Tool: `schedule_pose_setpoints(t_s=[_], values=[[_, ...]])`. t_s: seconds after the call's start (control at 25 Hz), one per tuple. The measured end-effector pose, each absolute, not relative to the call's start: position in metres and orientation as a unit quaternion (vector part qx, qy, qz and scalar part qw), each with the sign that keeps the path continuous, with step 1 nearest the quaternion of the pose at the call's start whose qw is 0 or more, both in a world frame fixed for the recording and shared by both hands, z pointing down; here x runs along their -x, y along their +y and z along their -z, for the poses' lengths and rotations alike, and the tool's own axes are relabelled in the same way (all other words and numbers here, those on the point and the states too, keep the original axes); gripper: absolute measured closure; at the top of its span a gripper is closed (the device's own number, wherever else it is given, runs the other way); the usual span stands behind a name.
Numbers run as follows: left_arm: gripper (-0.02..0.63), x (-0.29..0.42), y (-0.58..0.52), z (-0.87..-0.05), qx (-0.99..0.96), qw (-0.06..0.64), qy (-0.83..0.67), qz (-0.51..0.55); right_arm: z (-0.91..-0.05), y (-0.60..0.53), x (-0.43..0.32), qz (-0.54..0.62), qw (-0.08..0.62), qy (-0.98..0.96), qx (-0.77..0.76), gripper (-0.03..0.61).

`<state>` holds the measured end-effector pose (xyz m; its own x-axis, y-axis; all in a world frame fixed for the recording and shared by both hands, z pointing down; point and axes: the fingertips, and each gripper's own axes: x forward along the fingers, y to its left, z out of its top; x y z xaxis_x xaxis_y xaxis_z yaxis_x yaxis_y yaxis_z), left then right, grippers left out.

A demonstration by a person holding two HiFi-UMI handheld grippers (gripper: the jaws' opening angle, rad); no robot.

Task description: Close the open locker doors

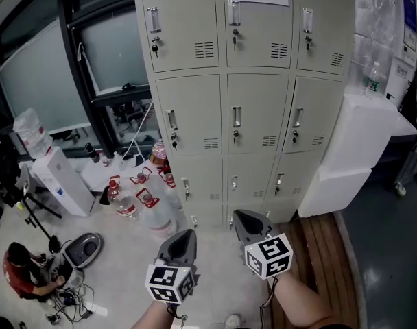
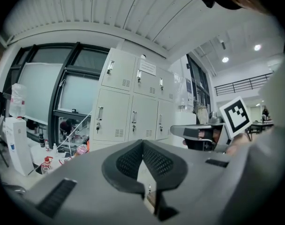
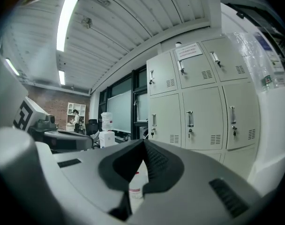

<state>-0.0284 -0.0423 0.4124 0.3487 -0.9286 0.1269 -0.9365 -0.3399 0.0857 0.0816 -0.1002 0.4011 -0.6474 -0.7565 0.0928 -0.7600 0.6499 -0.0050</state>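
A beige bank of lockers [image 1: 253, 108] fills the upper middle of the head view, also seen as the lockers [image 2: 133, 109] and the lockers [image 3: 198, 107] in the gripper views. Every door that shows sits flush with its frame, handles and keys in place. My left gripper [image 1: 184, 236] hangs in front of the bottom row, some way short of it, its jaws shut with nothing between them. Beside it to the right, my right gripper [image 1: 244, 218] is likewise shut and empty. Neither touches a door.
Several water bottles [image 1: 143, 201] stand on the floor left of the lockers, next to a white water dispenser [image 1: 57, 180]. A white box stack [image 1: 349, 153] leans at the lockers' right side. A person [image 1: 23, 273] crouches at lower left by cables. Wooden planks [image 1: 325, 252] lie at the right.
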Motion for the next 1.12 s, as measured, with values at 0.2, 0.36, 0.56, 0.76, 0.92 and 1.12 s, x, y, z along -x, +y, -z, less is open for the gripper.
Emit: schedule_pose_setpoints(t_s=[0.2, 0.36, 0.56, 0.76, 0.92, 1.12], values=[[0.609, 0.050, -0.016, -0.418, -0.822, 0.081, -0.563, -0.034, -0.407, -0.075, -0.059, -0.031, 0.038, -0.904, -0.424, 0.578], [0.609, 0.075, 0.008, -0.418, -0.826, 0.080, -0.557, -0.027, -0.410, -0.047, -0.037, -0.037, 0.038, -0.899, -0.435, 0.578], [0.609, 0.100, 0.039, -0.413, -0.836, 0.081, -0.543, -0.017, -0.404, -0.011, -0.015, -0.029, 0.041, -0.889, -0.454, 0.578], [0.609, 0.121, 0.070, -0.410, -0.846, 0.080, -0.527, -0.010, -0.402, 0.028, 0.004, -0.027, 0.045, -0.880, -0.471, 0.578], [0.609, 0.134, 0.091, -0.412, -0.853, 0.082, -0.515, -0.011, -0.405, 0.053, 0.016, -0.034, 0.045, -0.874, -0.482, 0.578], [0.609, 0.148, 0.112, -0.414, -0.861, 0.082, -0.502, -0.015, -0.408, 0.078, 0.029, -0.042, 0.040, -0.867, -0.495, 0.578]])
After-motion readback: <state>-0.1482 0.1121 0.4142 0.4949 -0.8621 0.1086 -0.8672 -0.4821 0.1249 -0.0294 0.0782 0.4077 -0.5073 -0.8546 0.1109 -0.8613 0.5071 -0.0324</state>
